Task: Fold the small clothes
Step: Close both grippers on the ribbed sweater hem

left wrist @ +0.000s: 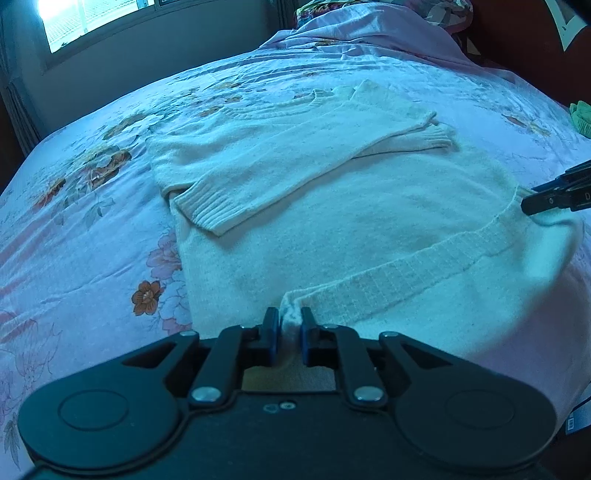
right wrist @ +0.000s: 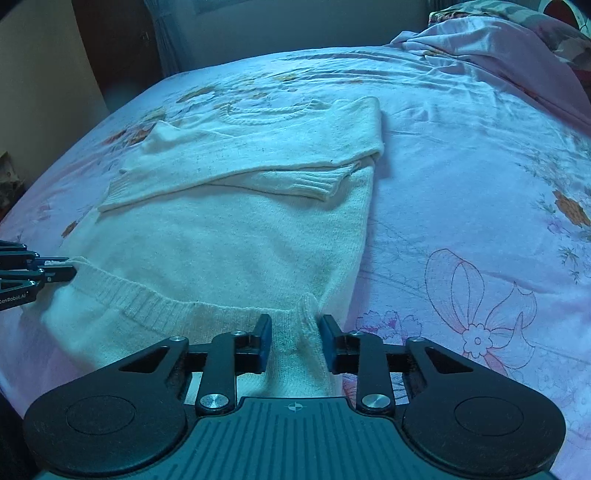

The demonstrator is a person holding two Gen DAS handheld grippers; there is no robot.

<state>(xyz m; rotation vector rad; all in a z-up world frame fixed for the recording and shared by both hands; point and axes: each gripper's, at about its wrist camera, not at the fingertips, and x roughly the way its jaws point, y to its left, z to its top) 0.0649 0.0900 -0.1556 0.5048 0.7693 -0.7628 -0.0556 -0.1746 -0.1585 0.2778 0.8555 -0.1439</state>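
A cream knit sweater (left wrist: pixel 332 221) lies flat on the bed, both sleeves folded across its chest and the neckline at the far end. My left gripper (left wrist: pixel 290 321) is shut on the near left corner of the ribbed hem, a pinch of knit squeezed between its blue pads. In the right wrist view the sweater (right wrist: pixel 240 240) fills the middle, and my right gripper (right wrist: pixel 295 332) has closed on a bunched ridge of hem at the near right corner. Each gripper shows in the other's view: the right gripper (left wrist: pixel 526 205) at the hem's right end, the left gripper (right wrist: pixel 72 271) at its left end.
The flowered pink bedsheet (left wrist: pixel 74 240) spreads around the sweater, with wide bare sheet (right wrist: pixel 461 184) to the right. A rumpled pink quilt (right wrist: pixel 498 37) lies at the far right. A green cloth (left wrist: pixel 581 118) sits at the right edge. A bright window (left wrist: pixel 92 18) is behind the bed.
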